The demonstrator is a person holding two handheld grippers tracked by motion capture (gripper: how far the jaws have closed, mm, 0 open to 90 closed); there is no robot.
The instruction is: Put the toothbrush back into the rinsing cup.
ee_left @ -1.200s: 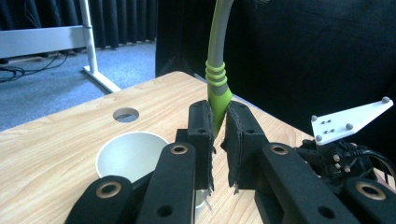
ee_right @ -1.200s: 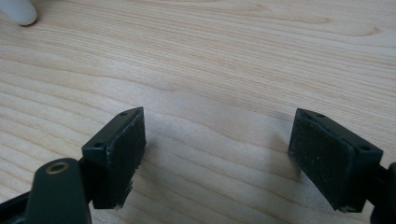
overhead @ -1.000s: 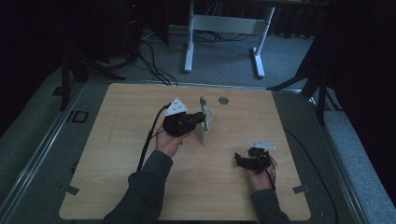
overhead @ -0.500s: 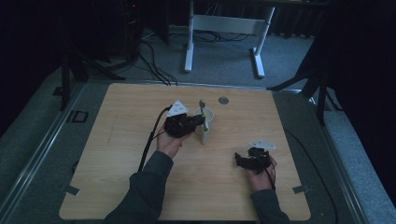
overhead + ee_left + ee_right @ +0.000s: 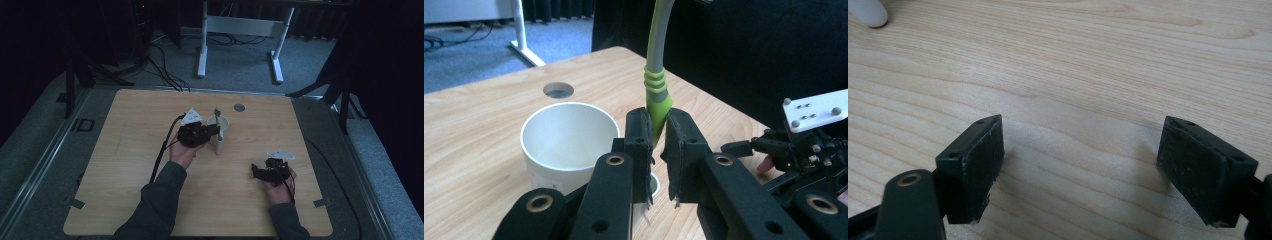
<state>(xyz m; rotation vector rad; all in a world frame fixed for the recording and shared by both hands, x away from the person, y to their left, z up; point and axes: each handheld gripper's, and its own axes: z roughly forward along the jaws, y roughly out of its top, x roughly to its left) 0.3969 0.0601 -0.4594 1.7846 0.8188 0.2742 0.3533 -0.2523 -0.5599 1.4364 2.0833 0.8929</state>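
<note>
The left claw (image 5: pixel 657 137) pinches a green toothbrush (image 5: pixel 655 80) upright just beside the white cup (image 5: pixel 566 137) on the desk (image 5: pixel 150 115), the right claw (image 5: pixel 1080 170) gaping empty; tilting could tip the cup.

From above my room is dim and grainy, the far floor (image 5: pixel 240 55) nearly black, the wooden surface (image 5: pixel 125 150) evenly and softly lit. My gripper views are brighter: wood grain sharp, soft shadows under my right jaws, the nearest black parts slightly blurred.
</note>
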